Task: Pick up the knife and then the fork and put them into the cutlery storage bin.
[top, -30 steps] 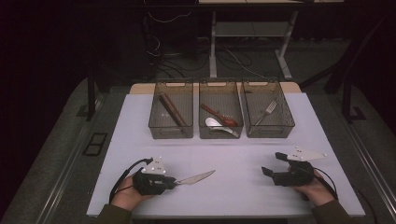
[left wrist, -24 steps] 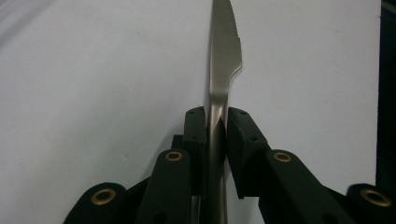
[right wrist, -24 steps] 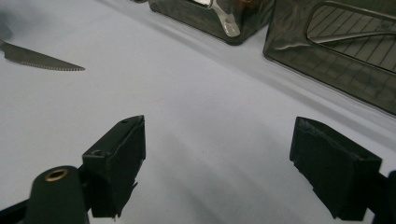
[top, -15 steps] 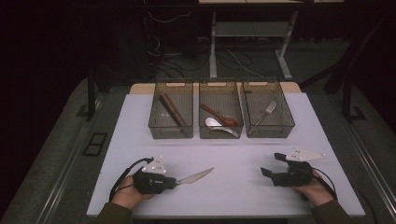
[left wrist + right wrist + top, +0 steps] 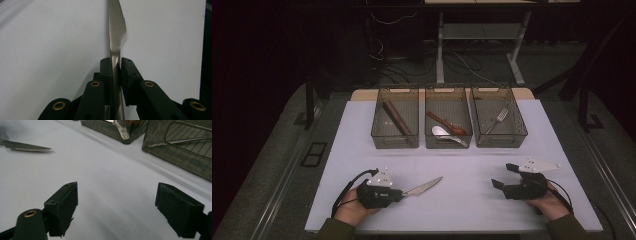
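A silver table knife [image 5: 424, 186] lies nearly level just over the white table, its serrated tip pointing right and slightly away. My left gripper [image 5: 401, 193] is shut on its handle end. In the left gripper view the two pads [image 5: 107, 68] press the knife [image 5: 116, 30] from both sides, and the blade runs straight ahead. At the front right of the table my right gripper [image 5: 504, 176] stands open with nothing between its fingers. In the right gripper view the right gripper [image 5: 125, 200] has its jaws wide apart over bare table, with the knife tip [image 5: 27, 147] at the far left.
Three dark see-through bins stand in a row at the back of the white table [image 5: 462, 210]. The left bin [image 5: 394, 145] holds brown sticks [image 5: 396, 118], the middle bin [image 5: 448, 145] spoons [image 5: 448, 129], and the right bin [image 5: 502, 144] a fork [image 5: 497, 120]. The table ends just in front of the hands.
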`<state>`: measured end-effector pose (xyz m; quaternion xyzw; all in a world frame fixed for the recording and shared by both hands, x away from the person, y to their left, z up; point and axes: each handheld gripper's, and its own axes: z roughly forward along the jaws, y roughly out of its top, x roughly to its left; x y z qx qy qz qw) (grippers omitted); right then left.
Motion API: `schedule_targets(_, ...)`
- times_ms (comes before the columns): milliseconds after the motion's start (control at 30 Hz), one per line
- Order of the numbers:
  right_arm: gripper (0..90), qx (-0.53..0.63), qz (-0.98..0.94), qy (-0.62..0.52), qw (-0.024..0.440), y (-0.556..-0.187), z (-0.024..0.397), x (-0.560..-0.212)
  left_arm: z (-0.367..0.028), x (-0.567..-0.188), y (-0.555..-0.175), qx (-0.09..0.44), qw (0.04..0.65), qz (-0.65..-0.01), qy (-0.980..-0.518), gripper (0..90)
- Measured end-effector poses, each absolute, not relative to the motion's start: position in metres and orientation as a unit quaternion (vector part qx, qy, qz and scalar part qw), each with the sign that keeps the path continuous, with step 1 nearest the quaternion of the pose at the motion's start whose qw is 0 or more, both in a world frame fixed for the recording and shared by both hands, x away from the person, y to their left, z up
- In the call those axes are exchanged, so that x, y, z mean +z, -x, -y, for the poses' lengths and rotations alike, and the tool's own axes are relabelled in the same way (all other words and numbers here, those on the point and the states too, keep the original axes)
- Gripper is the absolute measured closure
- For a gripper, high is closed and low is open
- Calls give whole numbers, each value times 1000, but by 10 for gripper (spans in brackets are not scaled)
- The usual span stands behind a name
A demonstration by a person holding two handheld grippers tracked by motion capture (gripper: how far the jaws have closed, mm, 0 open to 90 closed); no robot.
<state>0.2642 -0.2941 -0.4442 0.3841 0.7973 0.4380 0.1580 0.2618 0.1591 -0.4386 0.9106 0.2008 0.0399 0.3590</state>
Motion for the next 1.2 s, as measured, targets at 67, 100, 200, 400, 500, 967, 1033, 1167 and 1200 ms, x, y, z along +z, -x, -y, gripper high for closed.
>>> schedule_targets(67,180,439,-797,-384,159,-264,294,-444,-156,-436,-263,42,366,-203,-907,793)
schedule_targets(100,180,440,-796,-384,158,-264,293,-443,-155,-435,-264,45,370,-203,-905,793)
schedule_targets(200,180,447,-794,-383,151,-264,290,-440,-151,-429,-267,51,383,-204,-900,793)
schedule_targets(400,179,461,-795,-373,129,-267,273,-425,-137,-417,-272,61,407,-205,-888,793)
schedule_targets(500,144,475,-797,-355,113,-269,263,-418,-131,-410,-273,71,414,-199,-885,793)
schedule_targets(967,316,537,-776,-323,77,-288,216,-384,-78,-388,-291,108,441,-204,-867,795)
schedule_targets(1033,379,542,-771,-325,73,-292,212,-381,-71,-388,-295,113,444,-213,-863,795)
schedule_targets(1167,455,558,-758,-333,58,-300,209,-377,-56,-387,-301,122,454,-226,-853,795)
schedule_targets(1200,468,560,-755,-335,58,-301,208,-376,-53,-387,-302,125,456,-228,-851,795)
